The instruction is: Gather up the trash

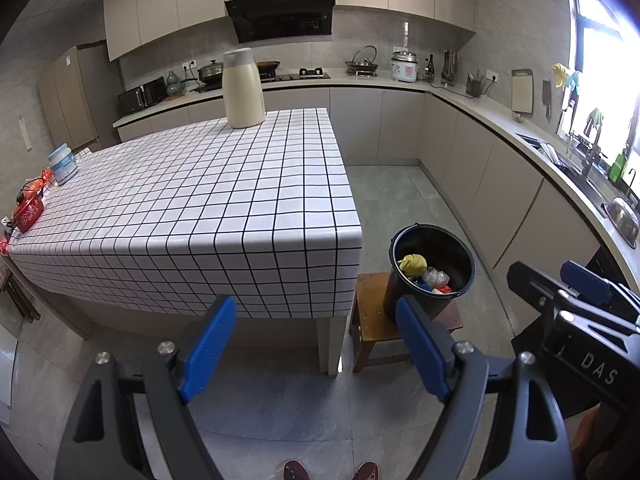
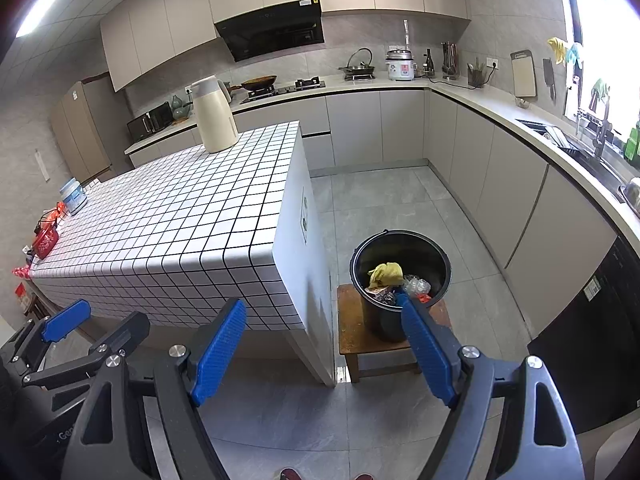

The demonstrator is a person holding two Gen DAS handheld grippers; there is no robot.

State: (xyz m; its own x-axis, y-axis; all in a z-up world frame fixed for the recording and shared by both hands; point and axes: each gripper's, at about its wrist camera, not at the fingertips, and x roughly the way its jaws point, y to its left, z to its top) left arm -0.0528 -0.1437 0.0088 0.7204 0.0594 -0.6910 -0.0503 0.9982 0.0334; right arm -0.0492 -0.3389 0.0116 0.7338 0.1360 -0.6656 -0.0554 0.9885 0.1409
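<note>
A black bucket (image 1: 434,254) stands on a small wooden stool (image 1: 370,320) right of the tiled table (image 1: 180,200). It holds trash: a yellow crumpled piece (image 1: 414,265), clear plastic and red bits. The bucket also shows in the right wrist view (image 2: 400,248) with the yellow piece (image 2: 386,274). My left gripper (image 1: 316,316) is open and empty, held back from the table's near edge. My right gripper (image 2: 324,320) is open and empty, near the bucket's front. The right gripper shows at the right edge of the left wrist view (image 1: 576,292).
On the table (image 2: 160,216) stand a cream thermos jug (image 1: 243,88), a blue-white tub (image 1: 62,163) and a red pouch (image 1: 29,210). Kitchen counters (image 1: 500,120) run along the back and right. Grey floor tiles lie around the stool.
</note>
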